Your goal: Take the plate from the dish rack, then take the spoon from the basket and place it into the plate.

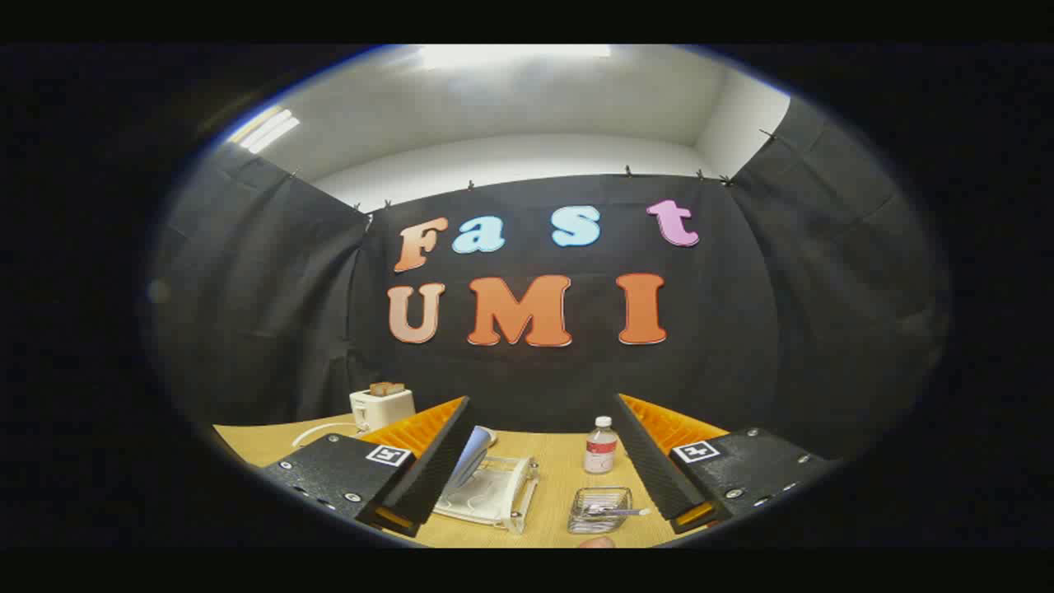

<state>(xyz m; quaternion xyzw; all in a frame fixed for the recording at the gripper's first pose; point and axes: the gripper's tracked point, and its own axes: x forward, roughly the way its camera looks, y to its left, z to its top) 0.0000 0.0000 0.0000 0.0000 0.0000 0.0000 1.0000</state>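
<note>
Gripper view: your gripper (539, 461) hangs wide open, holding nothing; between its fingers on the tan counter (553, 469), the pale blue plate (475, 457) stands in the white dish rack (492, 492); the spoon (613, 512) lies in the wire basket (599, 509), beside a small clear bottle (601, 445).

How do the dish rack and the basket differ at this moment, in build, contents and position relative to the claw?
The dish rack is white, larger, and holds a plate standing on edge; the basket is a small wire mesh one with a spoon lying flat across it. The dish rack sits close by one finger of the open claw, the basket nearer the other. Both rest on the wooden table, untouched.
</note>
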